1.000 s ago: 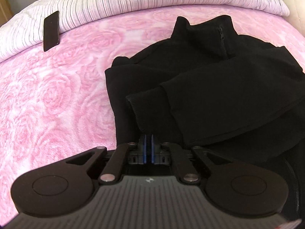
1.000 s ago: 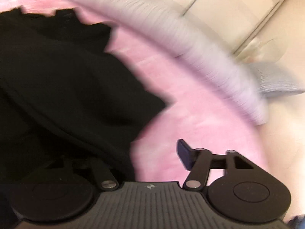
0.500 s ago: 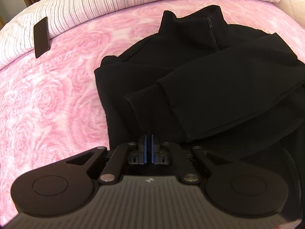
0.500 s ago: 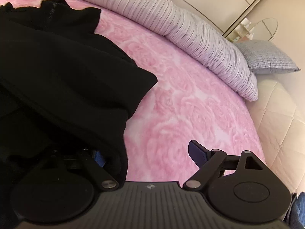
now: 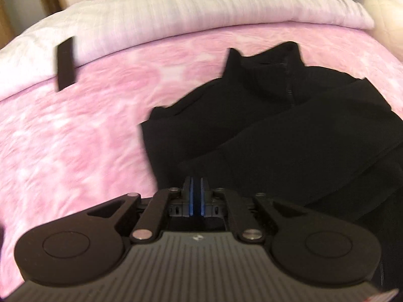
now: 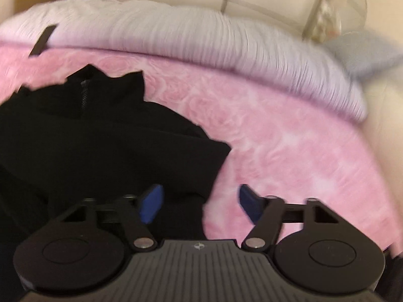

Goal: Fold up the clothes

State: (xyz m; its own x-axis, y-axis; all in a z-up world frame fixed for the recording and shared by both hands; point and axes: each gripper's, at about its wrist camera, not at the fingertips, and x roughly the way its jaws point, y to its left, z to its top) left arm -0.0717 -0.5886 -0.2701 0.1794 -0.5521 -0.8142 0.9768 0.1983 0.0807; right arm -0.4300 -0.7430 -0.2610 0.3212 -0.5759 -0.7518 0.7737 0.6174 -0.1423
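Note:
A black zip-neck sweater [image 5: 277, 125] lies on the pink rose blanket [image 5: 75, 138], one sleeve folded across its body. My left gripper [image 5: 196, 193] hovers over the sweater's near left part, shut, with nothing visible between its blue pads. In the right wrist view the sweater [image 6: 88, 138] fills the left half. My right gripper [image 6: 200, 203] hangs above the sweater's right edge. Its jaws are closing but still stand apart, and the pads press on nothing. The fabric edge and the blanket [image 6: 289, 151] lie below the gap.
A black phone [image 5: 66, 63] rests on the white striped duvet [image 5: 201, 12] at the far side of the bed; it also shows in the right wrist view as the phone [image 6: 42, 40]. A grey pillow [image 6: 365, 52] lies far right, before pale cupboard doors [image 6: 252, 0].
The right gripper has risen and rolled. Its left finger, earlier hidden under the sweater's fold, is now free of the fabric, and its jaws stand narrower. The left gripper lifted slightly and stays shut.

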